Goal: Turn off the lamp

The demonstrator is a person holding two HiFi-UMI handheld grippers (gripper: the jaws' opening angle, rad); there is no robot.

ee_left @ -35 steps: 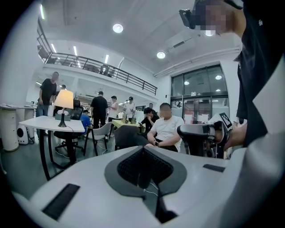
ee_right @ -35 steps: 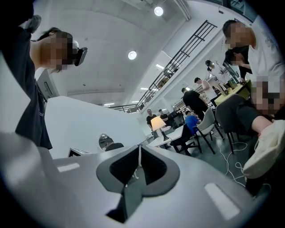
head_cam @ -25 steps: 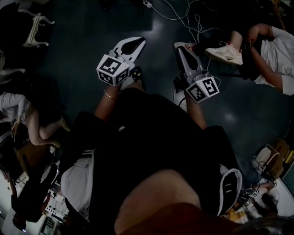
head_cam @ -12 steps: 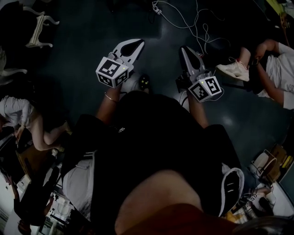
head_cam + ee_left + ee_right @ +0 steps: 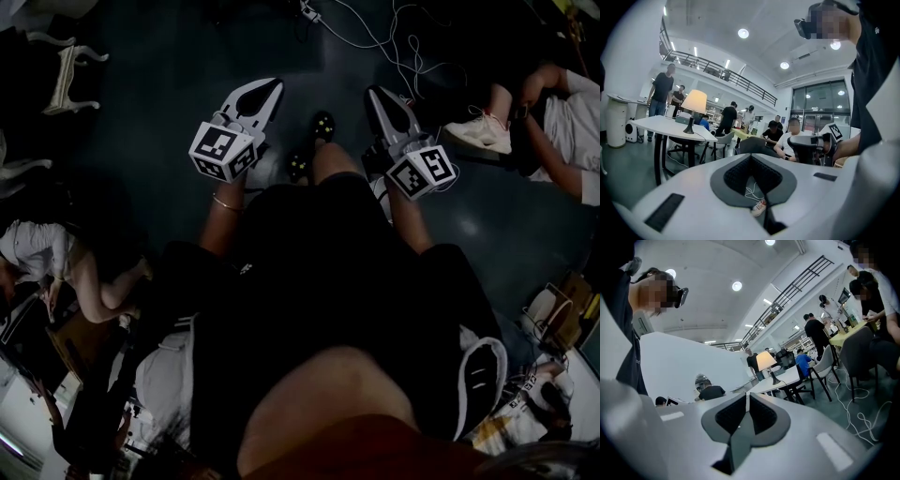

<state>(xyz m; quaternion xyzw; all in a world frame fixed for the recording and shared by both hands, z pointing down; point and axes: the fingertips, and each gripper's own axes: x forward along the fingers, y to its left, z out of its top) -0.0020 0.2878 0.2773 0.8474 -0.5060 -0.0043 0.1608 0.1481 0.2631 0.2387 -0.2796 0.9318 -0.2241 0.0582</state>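
Observation:
The lamp (image 5: 693,102) has a glowing cream shade and a dark stem. It stands far ahead on a white table (image 5: 656,124) in the left gripper view. The right gripper view shows the same lamp (image 5: 765,361) lit on that table (image 5: 785,377), also at a distance. My left gripper (image 5: 750,155) is shut with nothing between its fingertips. My right gripper (image 5: 747,394) is shut and empty too. In the head view the left gripper (image 5: 270,86) and the right gripper (image 5: 377,94) are held out side by side above the dark floor.
White cables (image 5: 394,37) trail across the floor ahead. A seated person's white shoe (image 5: 483,133) is at the right and a white chair (image 5: 66,58) at the far left. Several people (image 5: 661,93) stand or sit near the table, with chairs (image 5: 825,366) beside it.
The floor has slid under me in the head view as I walk: the cables and the seated person's shoe have shifted. Both grippers stay shut and held out in front.

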